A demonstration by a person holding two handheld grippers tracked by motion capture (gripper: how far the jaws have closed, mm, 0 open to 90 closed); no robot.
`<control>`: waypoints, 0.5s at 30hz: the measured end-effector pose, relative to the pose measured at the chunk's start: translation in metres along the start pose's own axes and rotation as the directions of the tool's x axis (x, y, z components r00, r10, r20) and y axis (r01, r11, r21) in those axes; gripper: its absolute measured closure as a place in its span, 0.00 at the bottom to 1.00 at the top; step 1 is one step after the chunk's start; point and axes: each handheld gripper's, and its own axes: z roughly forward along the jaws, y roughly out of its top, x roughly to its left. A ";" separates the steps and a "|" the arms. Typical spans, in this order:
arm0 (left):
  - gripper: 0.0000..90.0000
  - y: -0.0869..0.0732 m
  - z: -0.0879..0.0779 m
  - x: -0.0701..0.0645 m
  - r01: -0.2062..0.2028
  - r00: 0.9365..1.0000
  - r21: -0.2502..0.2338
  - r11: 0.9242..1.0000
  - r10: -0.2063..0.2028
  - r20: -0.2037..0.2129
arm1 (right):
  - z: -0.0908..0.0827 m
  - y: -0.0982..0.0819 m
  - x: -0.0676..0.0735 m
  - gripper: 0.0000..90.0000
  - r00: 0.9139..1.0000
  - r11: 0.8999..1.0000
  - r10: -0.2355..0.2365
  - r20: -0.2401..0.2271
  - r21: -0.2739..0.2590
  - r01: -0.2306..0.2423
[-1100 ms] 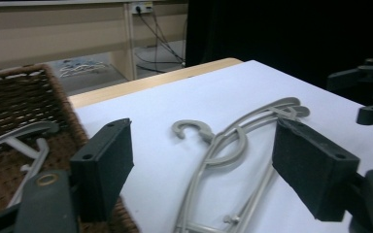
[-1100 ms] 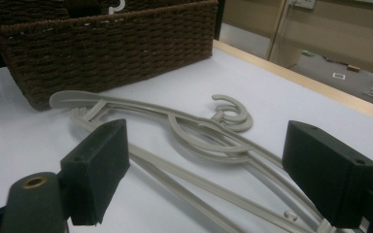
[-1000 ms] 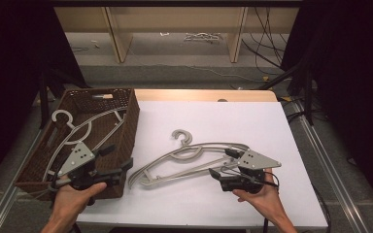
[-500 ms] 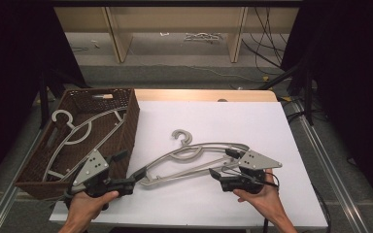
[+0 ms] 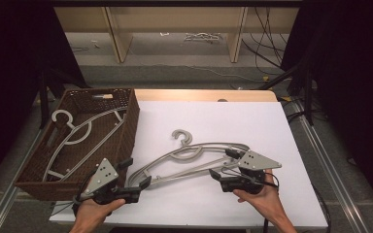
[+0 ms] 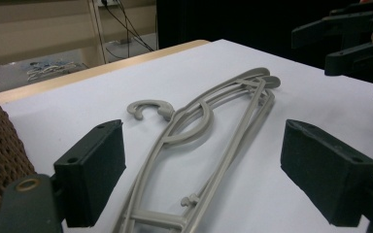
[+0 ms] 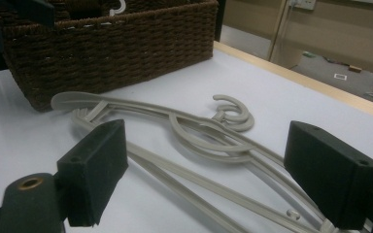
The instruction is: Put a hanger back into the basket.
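High view: grey hangers (image 5: 194, 158) lie flat on the desk (image 5: 272, 126), just right of the wicker basket (image 5: 126, 131). Left hand-held gripper (image 5: 138, 182) at their basket-side end, right hand-held gripper (image 5: 222, 164) at the far end.

Left gripper view: jaws released, straddling the hangers (image 6: 209, 136).

Right gripper view: jaws released; hangers (image 7: 199, 141) between them, basket (image 7: 107, 43) beyond.

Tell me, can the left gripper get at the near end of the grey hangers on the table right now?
Probably yes. The left gripper is open, and the hangers lie flat between its jaws with bare table around them.
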 end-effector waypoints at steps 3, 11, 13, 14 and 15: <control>0.18 -0.003 0.001 0.000 0.007 1.000 -0.005 1.000 -0.007 -0.002 | 0.000 0.000 -0.001 0.19 1.000 1.000 -0.006 0.005 0.000 0.006; 0.18 -0.010 0.002 -0.001 0.005 1.000 -0.016 1.000 -0.006 -0.020 | 0.006 -0.001 -0.004 0.18 0.999 0.999 -0.035 0.023 0.016 0.034; 0.18 -0.011 0.002 -0.002 0.022 0.999 -0.025 0.999 -0.023 -0.024 | 0.011 0.000 -0.006 0.18 0.998 0.998 -0.049 0.030 0.035 0.048; 0.18 -0.011 0.002 -0.002 0.020 0.999 -0.026 0.999 -0.021 -0.026 | 0.011 0.000 -0.006 0.18 0.998 0.998 -0.049 0.030 0.035 0.048; 0.18 -0.011 0.002 -0.002 0.016 1.000 -0.027 1.000 -0.016 -0.026 | 0.014 0.001 -0.008 0.18 0.998 0.998 -0.057 0.030 0.041 0.056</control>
